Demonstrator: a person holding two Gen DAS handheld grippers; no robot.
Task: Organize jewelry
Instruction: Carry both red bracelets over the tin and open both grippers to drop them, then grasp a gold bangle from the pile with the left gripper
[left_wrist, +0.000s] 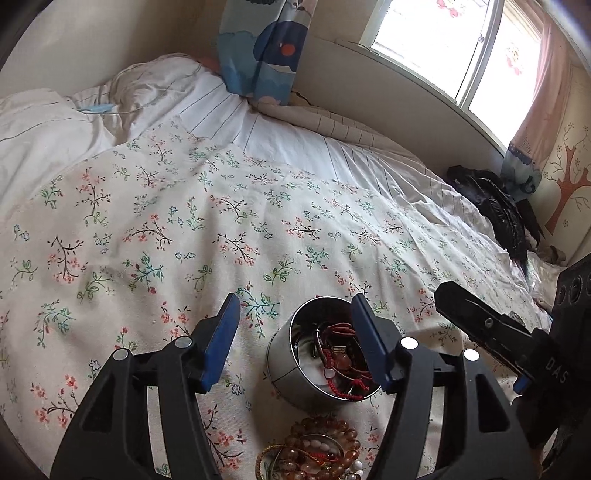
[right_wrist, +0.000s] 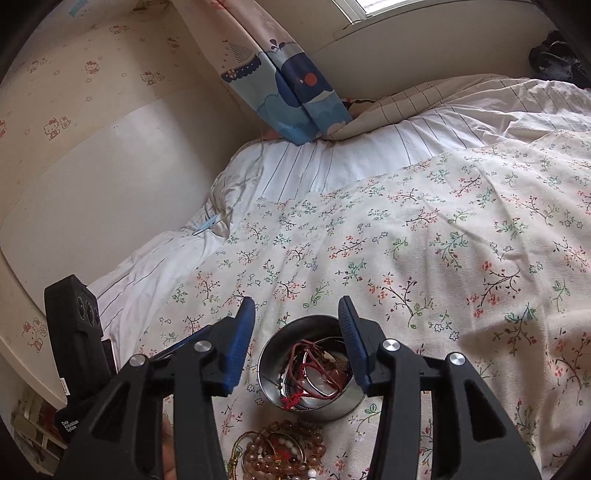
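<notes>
Both jaws wide, holding nothing; round shiny metal tin (left_wrist: 325, 360) of red cords between left gripper (left_wrist: 295, 341) pads, ready for the brown bead bracelets (right_wrist: 280, 454) heaped nearer in.

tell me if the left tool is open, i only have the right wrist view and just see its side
Observer: Yes. The left tool is open, jaws wide apart and gripping nothing. The steel tin of jewelry sits on the cover between them.
Operator: what's on the wall past the far side of the bed
Observer: A tree decal, just beyond a crumpled black garment lying at the bed's edge.
</notes>
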